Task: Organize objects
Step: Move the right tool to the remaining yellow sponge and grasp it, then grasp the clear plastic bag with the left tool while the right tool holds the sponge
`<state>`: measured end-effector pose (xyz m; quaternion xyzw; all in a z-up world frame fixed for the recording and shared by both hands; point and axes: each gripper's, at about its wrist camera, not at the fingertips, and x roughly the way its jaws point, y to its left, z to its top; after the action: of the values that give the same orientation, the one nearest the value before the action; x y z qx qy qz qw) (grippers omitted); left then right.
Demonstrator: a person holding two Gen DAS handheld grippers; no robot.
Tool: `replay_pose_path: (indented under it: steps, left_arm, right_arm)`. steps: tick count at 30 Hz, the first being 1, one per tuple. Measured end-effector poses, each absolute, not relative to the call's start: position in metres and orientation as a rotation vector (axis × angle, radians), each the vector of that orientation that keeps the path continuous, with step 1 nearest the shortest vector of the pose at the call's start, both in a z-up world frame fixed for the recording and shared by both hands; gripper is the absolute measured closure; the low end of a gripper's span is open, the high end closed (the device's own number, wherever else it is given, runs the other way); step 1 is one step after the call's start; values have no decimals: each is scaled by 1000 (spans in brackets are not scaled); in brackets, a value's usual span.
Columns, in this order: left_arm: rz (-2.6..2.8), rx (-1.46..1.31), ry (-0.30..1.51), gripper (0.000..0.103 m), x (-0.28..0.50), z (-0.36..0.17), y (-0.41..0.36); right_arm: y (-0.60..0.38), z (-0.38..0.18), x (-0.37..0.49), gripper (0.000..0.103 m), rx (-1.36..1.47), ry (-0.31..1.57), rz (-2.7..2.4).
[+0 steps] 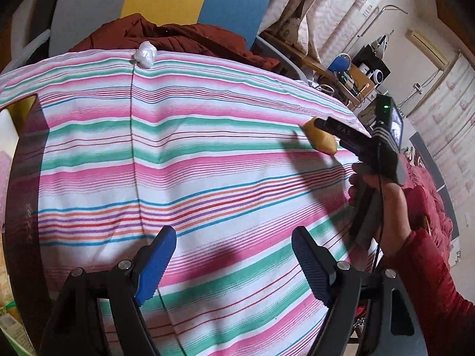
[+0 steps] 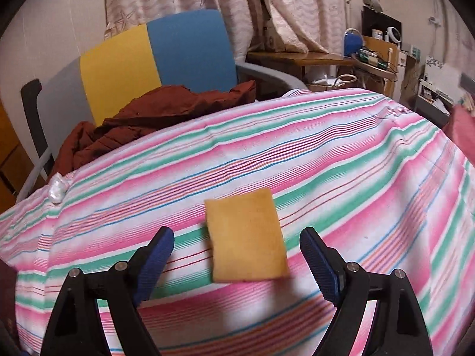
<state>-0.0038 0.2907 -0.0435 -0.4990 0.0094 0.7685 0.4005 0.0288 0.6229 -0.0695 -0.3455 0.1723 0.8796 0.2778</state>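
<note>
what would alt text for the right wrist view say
A flat rectangular orange-yellow sponge lies on a pink, green and white striped cloth, just ahead of the open right gripper, between its two blue ridged fingers but untouched. A crumpled white wad sits at the cloth's left edge, with a dark red jacket on a blue and yellow chair behind.

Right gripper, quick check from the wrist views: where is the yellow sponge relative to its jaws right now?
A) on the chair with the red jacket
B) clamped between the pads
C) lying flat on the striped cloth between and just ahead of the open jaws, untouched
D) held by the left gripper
C: the yellow sponge lies flat on the striped cloth, with the right gripper open around it, pads clear.
</note>
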Motion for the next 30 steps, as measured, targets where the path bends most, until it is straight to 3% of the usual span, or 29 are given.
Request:
replay_pose_path:
  steps: [5, 10, 22, 30]
  left_arm:
    - [1935, -1263, 44, 21, -7, -42, 300]
    - [1926, -1261, 64, 21, -15, -41, 318]
    - [2114, -1274, 78, 22, -129, -28, 365]
    - [2299, -1290, 213, 22, -211, -37, 396]
  right_arm:
    - [632, -82, 20, 18, -962, 539, 2363]
    - [630, -90, 21, 44, -983, 530, 2333]
    - [630, -92, 25, 45, -922, 535, 2341]
    - [629, -93, 25, 45, -908, 516, 2336]
